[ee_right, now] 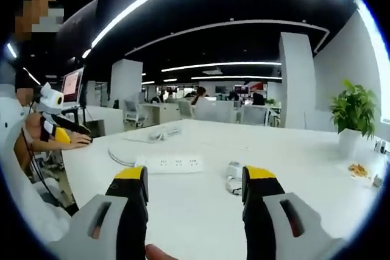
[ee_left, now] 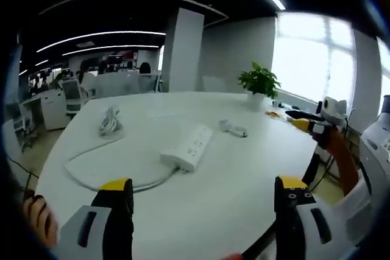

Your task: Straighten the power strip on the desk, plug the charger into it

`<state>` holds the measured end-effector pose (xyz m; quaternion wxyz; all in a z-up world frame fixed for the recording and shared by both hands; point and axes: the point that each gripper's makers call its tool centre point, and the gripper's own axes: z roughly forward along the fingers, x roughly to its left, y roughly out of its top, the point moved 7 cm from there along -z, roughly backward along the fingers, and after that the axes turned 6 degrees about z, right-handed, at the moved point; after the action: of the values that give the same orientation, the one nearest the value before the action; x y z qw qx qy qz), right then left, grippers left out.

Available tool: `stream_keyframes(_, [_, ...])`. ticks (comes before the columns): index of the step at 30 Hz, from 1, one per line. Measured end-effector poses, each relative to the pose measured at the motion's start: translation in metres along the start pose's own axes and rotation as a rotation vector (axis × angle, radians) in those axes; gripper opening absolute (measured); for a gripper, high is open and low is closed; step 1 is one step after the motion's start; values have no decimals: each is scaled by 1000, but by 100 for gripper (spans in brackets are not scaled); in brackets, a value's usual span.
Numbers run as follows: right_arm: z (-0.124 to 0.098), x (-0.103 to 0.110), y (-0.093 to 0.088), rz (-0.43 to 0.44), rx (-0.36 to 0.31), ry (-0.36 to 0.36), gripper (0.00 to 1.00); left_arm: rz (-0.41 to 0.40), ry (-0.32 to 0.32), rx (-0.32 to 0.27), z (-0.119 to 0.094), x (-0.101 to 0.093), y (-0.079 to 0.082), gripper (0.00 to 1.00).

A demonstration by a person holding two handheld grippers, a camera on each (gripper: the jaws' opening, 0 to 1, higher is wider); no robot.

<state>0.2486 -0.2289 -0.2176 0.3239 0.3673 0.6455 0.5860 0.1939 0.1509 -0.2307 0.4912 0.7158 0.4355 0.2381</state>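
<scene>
Risks first. The white power strip (ee_left: 187, 148) lies at an angle on the white surface (ee_left: 244, 168), its cable (ee_left: 91, 178) running off in a wide loop toward the near edge. Judgement: turning the strip could drag that loop, and a stiff cable may spring the strip back out of line or pull it toward the edge. The strip looks light and smooth; a one-sided push would likely spin it rather than square it.

The charger (ee_left: 233, 128), small and white with its lead beside it, sits apart from the strip, further toward the potted plant (ee_left: 259, 82). In the right gripper view the charger (ee_right: 234, 176) lies just beyond the right claw (ee_right: 195, 178), with the strip (ee_right: 169, 163) to its left. Judgement: prong orientation cannot be told from here; a misaligned insertion would shove the unheld strip away.

A second bundle of white cable (ee_left: 110, 122) rests further back, well clear.

Left claw (ee_left: 204, 188): jaws spread wide, nothing between them, hovering above the surface short of the strip. Right claw: also spread wide, empty, touching nothing.
</scene>
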Motion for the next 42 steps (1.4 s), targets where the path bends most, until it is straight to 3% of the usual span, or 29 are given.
stream_keyframes(7, [4,-1,-4,11,30,10,67,3,4,10,4,2,2,96])
stream_keyframes(24, [17,-8,-17,47,81,6,66,18,38,41,19,10,0,96])
stream_keyframes(29, [24,-9,-17,46,119,-3,70,78,76,41,22,14,5,96])
stream_keyframes(37, [32,-1,-16,-30,181,19,75,82,48,80,36,17,6,96])
stream_keyframes(42, [37,-1,-21,-22,203,36,77,77,28,79,45,18,9,96])
